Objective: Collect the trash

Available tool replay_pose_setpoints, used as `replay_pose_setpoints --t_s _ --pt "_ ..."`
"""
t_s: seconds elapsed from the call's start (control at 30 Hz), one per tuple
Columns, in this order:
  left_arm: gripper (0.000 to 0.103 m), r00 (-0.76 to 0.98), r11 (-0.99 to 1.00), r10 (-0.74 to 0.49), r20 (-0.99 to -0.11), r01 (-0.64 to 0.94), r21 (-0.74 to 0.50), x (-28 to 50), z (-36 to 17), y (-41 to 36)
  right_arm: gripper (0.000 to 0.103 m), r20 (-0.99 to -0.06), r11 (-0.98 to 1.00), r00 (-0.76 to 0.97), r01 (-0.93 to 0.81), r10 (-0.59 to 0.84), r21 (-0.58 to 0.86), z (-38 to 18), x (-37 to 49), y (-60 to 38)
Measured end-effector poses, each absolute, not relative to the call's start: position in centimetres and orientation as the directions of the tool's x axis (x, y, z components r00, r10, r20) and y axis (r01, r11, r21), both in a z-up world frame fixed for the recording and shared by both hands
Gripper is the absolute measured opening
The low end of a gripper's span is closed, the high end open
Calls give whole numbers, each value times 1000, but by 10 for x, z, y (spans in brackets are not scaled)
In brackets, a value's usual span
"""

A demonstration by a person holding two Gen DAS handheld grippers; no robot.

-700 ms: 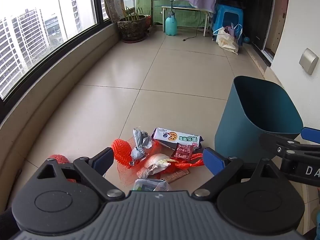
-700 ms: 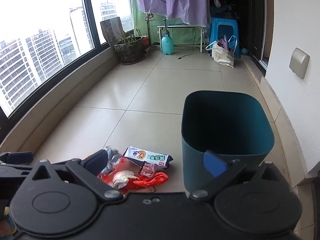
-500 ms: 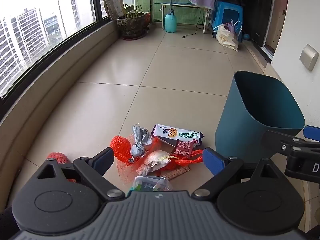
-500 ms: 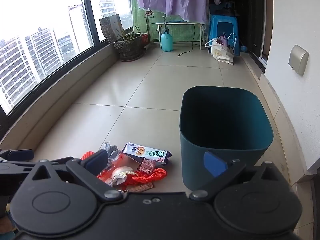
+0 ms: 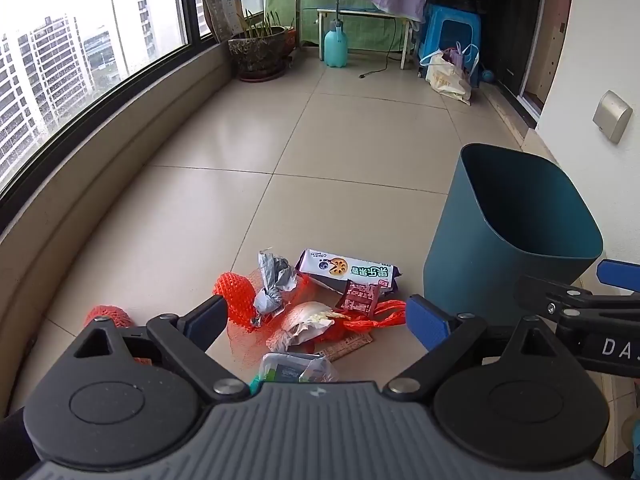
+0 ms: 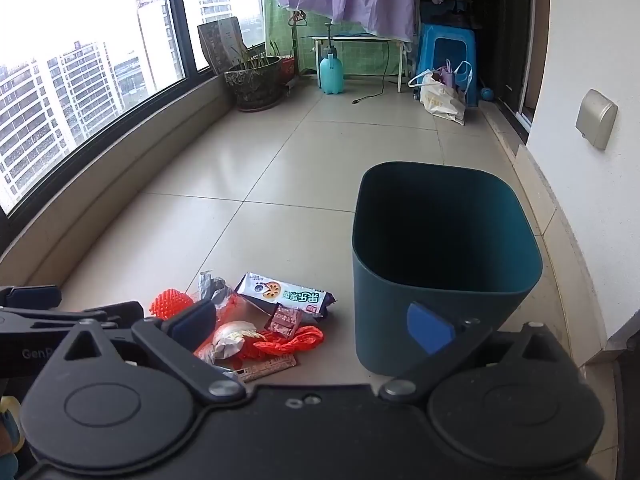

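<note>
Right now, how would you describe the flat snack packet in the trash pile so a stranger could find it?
Find the teal bin on the tiled floor; a trash pile lies just left of it. The snack packet is at the pile's far edge, nearest the bin. It is the only flat white wrapper, with green lettering and purple ends.

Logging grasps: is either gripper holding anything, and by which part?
Nothing is held. Left gripper and right gripper are both open above the trash.
</note>
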State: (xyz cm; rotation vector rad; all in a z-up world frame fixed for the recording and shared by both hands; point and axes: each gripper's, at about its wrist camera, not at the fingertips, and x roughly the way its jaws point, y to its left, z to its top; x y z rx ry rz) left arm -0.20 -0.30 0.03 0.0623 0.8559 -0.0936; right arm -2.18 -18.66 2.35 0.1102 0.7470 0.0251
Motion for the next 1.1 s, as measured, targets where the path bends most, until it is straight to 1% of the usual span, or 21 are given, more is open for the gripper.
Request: replay_pose_setpoints --t_s 0.43,0.67,0.83,1.1 --pt "96 676 997 -52 -735 82 5 -8 1 4 101 -660 991 745 -8 97 136 23 -26 -191" --pt "96 688 998 -47 -724 70 2 -16 8 3 101 -649 992 755 -16 92 122 25 -31 -190" --pt "96 680 998 -49 -732 64 -8 -23 8 4 102 -620 991 777 -32 106 129 31 -39 -190" --pt "96 694 998 -45 -718 57 -8 -28 14 4 102 -593 993 799 -33 96 117 35 -44 -189"
